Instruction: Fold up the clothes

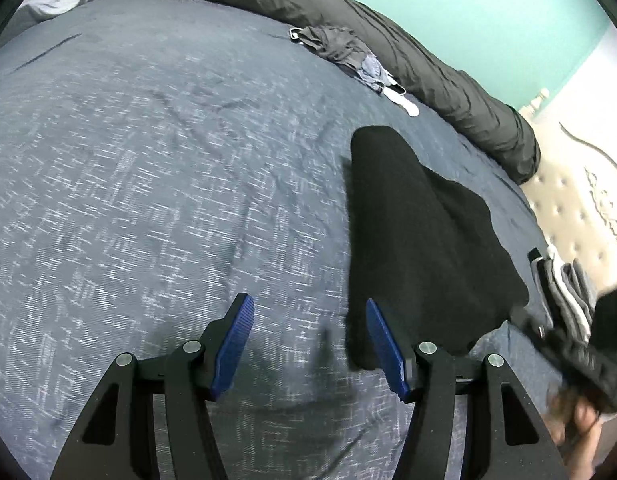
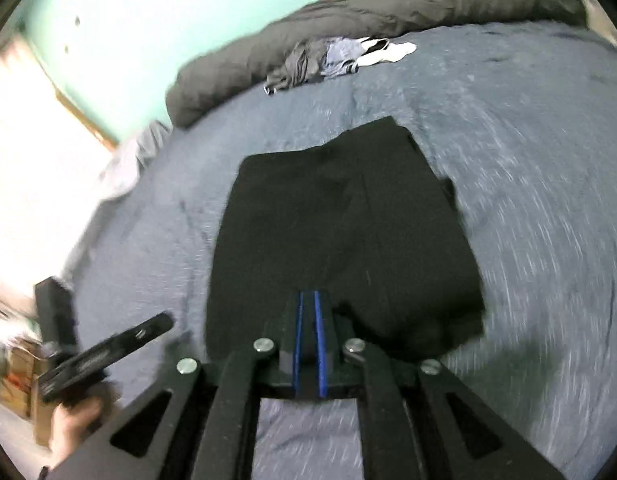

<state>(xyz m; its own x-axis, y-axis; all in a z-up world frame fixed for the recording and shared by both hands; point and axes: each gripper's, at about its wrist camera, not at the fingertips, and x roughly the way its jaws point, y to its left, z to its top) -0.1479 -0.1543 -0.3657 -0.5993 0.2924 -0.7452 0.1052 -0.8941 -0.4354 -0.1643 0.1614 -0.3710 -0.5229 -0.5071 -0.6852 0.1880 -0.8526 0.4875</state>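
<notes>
A black garment (image 1: 412,240) lies partly folded on the blue-grey bedspread (image 1: 148,184). My left gripper (image 1: 310,312) is open and empty, above the bedspread just left of the garment's near edge. In the right wrist view the garment (image 2: 340,220) stretches away from my right gripper (image 2: 308,300), whose blue pads are closed together on the garment's near edge. The right gripper's body shows blurred at the right edge of the left wrist view (image 1: 580,360).
A dark grey rolled duvet (image 1: 388,40) runs along the far side of the bed by the teal wall. A small pile of grey, blue and white clothes (image 1: 348,56) lies in front of it. A folded stack (image 1: 564,292) sits near the tufted headboard (image 1: 580,208).
</notes>
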